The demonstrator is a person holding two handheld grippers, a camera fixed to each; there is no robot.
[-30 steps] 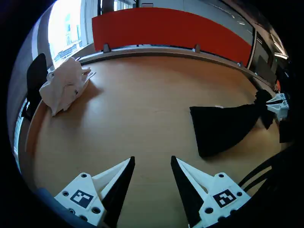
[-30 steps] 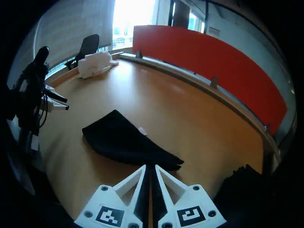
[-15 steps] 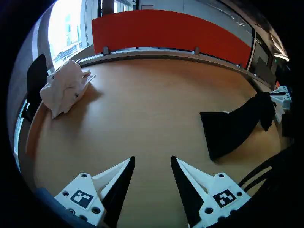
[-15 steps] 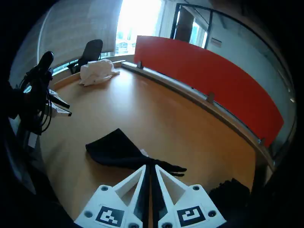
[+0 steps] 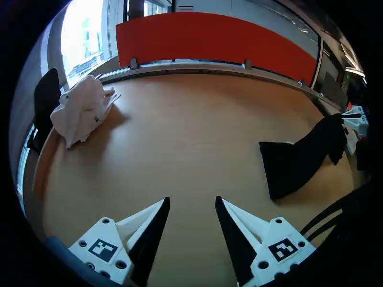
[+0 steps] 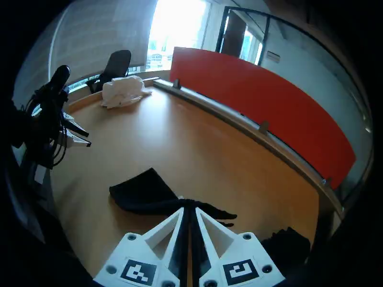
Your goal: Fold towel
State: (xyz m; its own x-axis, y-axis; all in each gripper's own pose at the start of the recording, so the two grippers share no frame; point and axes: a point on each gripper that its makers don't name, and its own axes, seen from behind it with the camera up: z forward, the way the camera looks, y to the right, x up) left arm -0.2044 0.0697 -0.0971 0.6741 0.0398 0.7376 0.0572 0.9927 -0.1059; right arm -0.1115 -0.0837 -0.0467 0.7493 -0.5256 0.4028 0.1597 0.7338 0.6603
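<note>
A black towel (image 5: pixel 292 162) lies on the wooden table (image 5: pixel 191 129) at the right of the left gripper view, one corner raised off the surface. My right gripper (image 5: pixel 355 123) holds that corner at the far right edge. In the right gripper view the right gripper (image 6: pixel 189 210) is shut on the towel (image 6: pixel 143 193), which hangs down to the table in front of it. My left gripper (image 5: pixel 191 203) stands open above bare table, well to the left of the towel. It also appears, held by a hand, as the left gripper (image 6: pixel 76 136) across the table.
A crumpled white cloth (image 5: pixel 81 107) sits at the table's far left corner, with a black chair (image 5: pixel 45 95) behind it. A red divider panel (image 5: pixel 215 38) runs along the far edge. A dark heap (image 6: pixel 287 241) lies beside the right gripper.
The right gripper has risen and drawn back with the towel's corner, dragging the towel to the right in the left gripper view and bunching it narrower. The left gripper has stayed put.
</note>
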